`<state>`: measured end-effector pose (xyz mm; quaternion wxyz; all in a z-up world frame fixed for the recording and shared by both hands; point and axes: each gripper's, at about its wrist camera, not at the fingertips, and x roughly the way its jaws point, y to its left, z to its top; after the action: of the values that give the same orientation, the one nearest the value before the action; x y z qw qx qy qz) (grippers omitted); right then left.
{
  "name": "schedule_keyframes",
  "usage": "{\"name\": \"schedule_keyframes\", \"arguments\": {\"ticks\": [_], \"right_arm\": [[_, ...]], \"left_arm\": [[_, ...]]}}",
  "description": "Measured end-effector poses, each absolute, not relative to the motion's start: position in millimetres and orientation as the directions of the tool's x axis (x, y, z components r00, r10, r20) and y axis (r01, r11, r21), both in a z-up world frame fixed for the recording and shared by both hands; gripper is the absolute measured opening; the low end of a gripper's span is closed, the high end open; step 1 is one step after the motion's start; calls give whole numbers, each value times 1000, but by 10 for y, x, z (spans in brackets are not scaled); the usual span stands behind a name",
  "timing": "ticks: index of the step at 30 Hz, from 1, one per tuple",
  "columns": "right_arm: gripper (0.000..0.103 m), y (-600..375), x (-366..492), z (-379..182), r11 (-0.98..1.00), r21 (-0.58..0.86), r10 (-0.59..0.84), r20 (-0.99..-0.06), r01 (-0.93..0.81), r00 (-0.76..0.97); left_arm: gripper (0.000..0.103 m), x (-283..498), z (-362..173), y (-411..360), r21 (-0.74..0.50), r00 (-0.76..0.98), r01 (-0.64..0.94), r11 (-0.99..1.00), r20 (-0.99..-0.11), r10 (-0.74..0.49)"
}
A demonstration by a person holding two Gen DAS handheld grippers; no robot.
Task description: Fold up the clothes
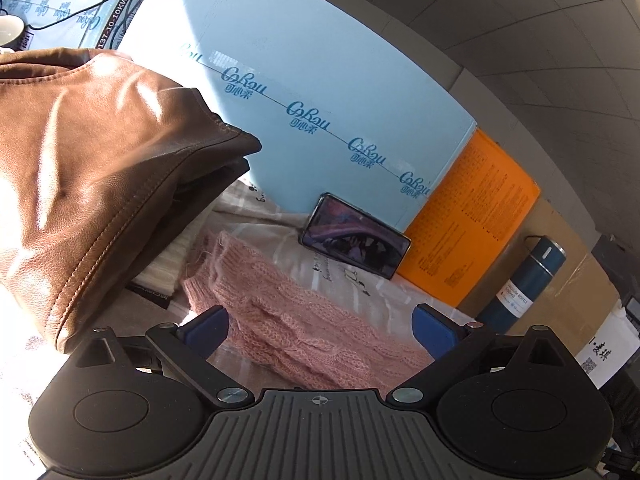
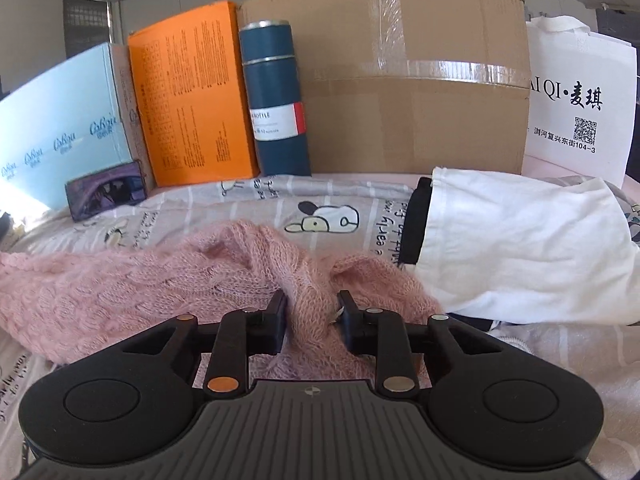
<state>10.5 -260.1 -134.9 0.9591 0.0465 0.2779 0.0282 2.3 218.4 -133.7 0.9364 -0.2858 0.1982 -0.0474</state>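
A pink knitted sweater [image 2: 132, 284] lies stretched across the printed bed sheet [image 2: 248, 204]. My right gripper [image 2: 312, 312] is shut on a bunched fold of it near its right end. In the left wrist view the same pink sweater [image 1: 304, 324] runs between and beyond the blue fingers of my left gripper [image 1: 320, 328], which stands open above it with nothing pinched. A folded brown leather jacket [image 1: 92, 176] sits on a stack at the left. A white garment [image 2: 516, 240] with a black one beneath lies folded at the right.
Along the back stand a light blue box [image 1: 320, 92], an orange box [image 2: 192, 96], a dark blue bottle [image 2: 276, 96], a cardboard box [image 2: 416, 92] and a white bag [image 2: 576, 96]. A phone [image 1: 354, 234] leans against the blue box.
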Motion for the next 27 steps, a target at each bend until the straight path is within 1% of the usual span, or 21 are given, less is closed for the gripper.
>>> {"name": "schedule_keyframes", "arguments": {"ticks": [1, 2, 3, 4, 5, 6, 7, 8, 10, 12, 15, 19, 20, 22, 24, 27], "right_arm": [[33, -2602, 116, -1374, 994, 108, 75, -535, -20, 842], [36, -2615, 110, -1375, 993, 119, 74, -531, -12, 844], [41, -2635, 89, -1356, 991, 136, 74, -522, -3, 850], [53, -2659, 54, -1317, 988, 157, 73, -508, 9, 858], [59, -2678, 15, -1267, 984, 177, 71, -491, 20, 868], [71, -2689, -30, -1206, 980, 195, 67, -470, 30, 880], [77, -2694, -76, -1141, 976, 215, 66, -443, 34, 894], [79, -2678, -100, -1084, 970, 240, 77, -416, 28, 906], [86, -2614, -104, -997, 955, 298, 110, -369, 5, 923], [88, -2551, -108, -911, 935, 353, 141, -319, -21, 937], [91, -2456, -115, -781, 900, 432, 182, -240, -64, 954], [92, -2316, 3, -838, 809, 561, 317, -165, -176, 934], [92, -2290, 21, -896, 790, 581, 346, -159, -196, 925], [92, -2247, 43, -1021, 778, 595, 375, -179, -204, 910], [92, -2239, 60, -1106, 783, 592, 380, -213, -191, 900], [92, -2257, 84, -1201, 788, 592, 377, -247, -169, 893]], "left_arm": [[100, 25, -1351, 2238, -599, 910, -35, 800, -350, -222], [100, 27, -1367, 2294, -647, 901, -48, 761, -357, -246], [100, 36, -1404, 2365, -722, 879, -79, 687, -376, -294], [100, 40, -1450, 2426, -789, 856, -111, 605, -385, -345], [100, 43, -1490, 2466, -832, 840, -133, 539, -383, -384], [100, 44, -1514, 2486, -847, 835, -140, 512, -379, -398], [100, 43, -1521, 2487, -838, 843, -149, 524, -385, -376], [100, 43, -1530, 2488, -829, 850, -160, 537, -392, -353], [100, 50, -1568, 2493, -813, 856, -192, 549, -413, -312], [100, 55, -1563, 2479, -804, 868, -183, 565, -402, -290], [100, 165, -1552, 2430, -778, 872, -181, 601, -409, -267], [103, 313, -1538, 2365, -741, 877, -179, 647, -418, -236], [103, 349, -1534, 2349, -732, 879, -179, 658, -420, -228], [103, 427, -1527, 2316, -712, 880, -179, 679, -424, -213], [103, 555, -1530, 2269, -699, 875, -189, 690, -439, -205], [102, 672, -1524, 2143, -637, 883, -206, 743, -447, -139]]}}
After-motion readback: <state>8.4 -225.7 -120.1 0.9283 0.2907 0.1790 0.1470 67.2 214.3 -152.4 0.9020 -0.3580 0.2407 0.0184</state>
